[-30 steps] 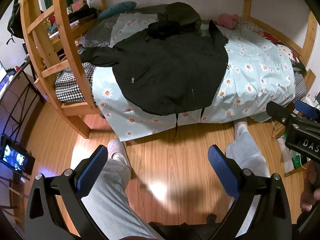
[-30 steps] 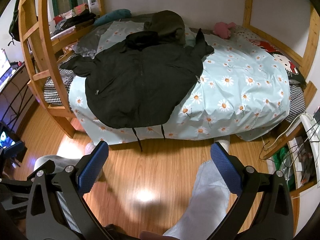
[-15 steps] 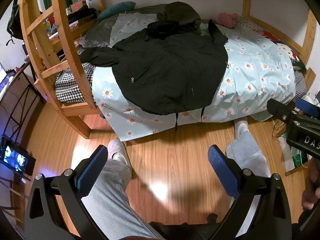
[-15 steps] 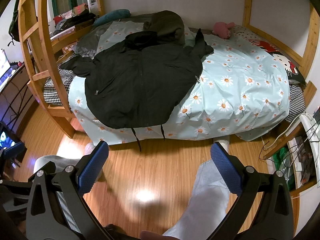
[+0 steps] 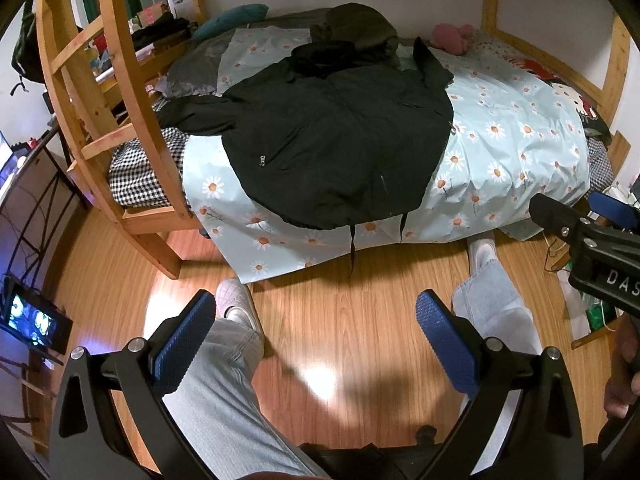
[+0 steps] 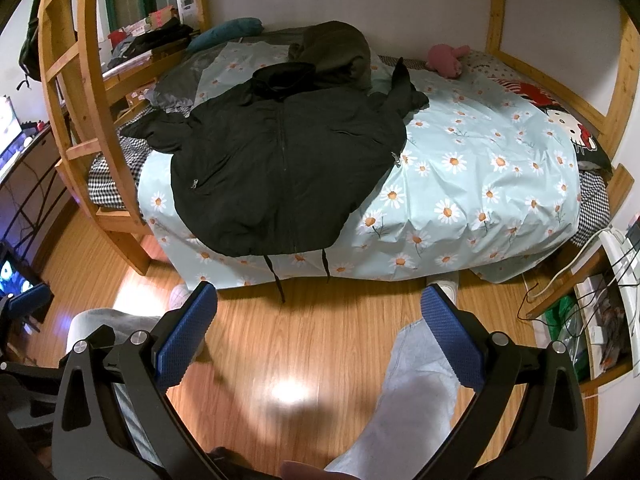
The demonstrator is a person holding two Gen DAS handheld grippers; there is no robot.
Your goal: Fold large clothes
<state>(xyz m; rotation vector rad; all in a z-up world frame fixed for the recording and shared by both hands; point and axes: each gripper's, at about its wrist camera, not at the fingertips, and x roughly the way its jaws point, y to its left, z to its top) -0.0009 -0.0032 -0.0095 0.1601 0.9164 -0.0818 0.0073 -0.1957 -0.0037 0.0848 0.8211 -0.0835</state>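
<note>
While both grippers hang apart and empty above the floor, I size up the black jacket [image 5: 340, 148] spread face-up on the bed [image 5: 520, 152].
From its left sleeve [image 5: 192, 114] across to the right sleeve [image 5: 430, 66], it looks soft, bulky and slick; I'd pinch cuffs, then hem [image 6: 272, 246]. My left gripper [image 5: 316, 336] and right gripper [image 6: 320, 332] are well short of it.

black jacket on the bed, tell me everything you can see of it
The black jacket lies front up and zipped, spread flat on the daisy-print bedcover. Matte, slightly puffy fabric; its collar rests against an olive garment. Both sleeves are flung outward, two pocket zips show, and the hem overhangs the bed's edge with two drawcords dangling. Neither gripper touches it.
</note>
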